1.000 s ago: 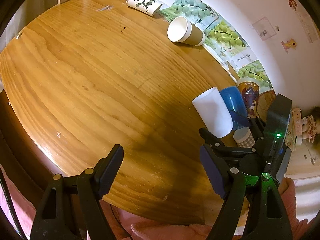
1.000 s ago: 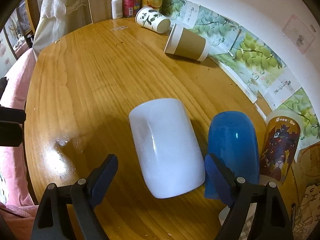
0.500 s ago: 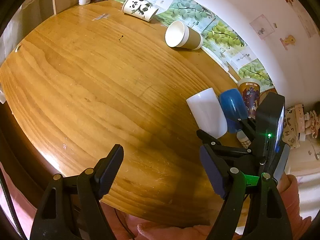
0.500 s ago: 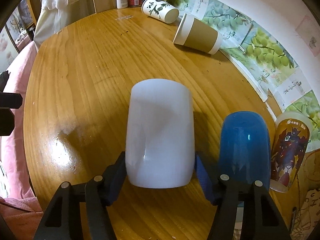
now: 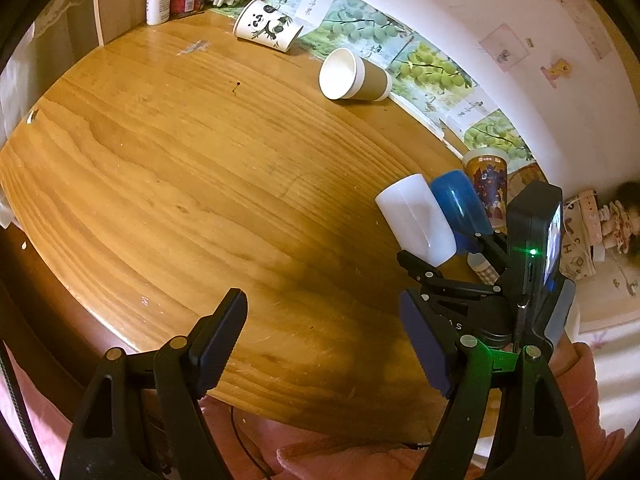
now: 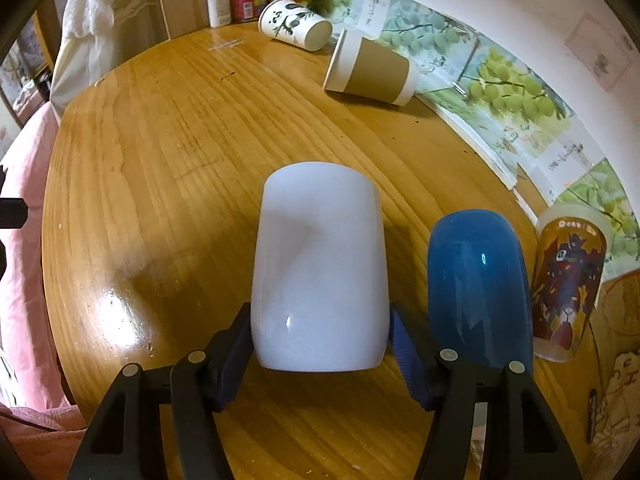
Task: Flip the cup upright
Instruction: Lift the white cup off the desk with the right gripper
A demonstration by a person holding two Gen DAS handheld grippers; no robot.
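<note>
Now clamped between the right gripper's (image 6: 320, 354) fingers, white cup (image 6: 320, 268) tilts.

Both rigs are black plastic: left gripper (image 5: 322, 344) and right gripper (image 6: 320, 354) have dark blue ribbed pads, silver pivot screws, pink sleeves behind.

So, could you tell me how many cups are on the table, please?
5: white cup in the right hand-held gripper, blue cup beside it, printed cup by the wall, brown-sleeved cup and panda cup lying farther back.
</note>
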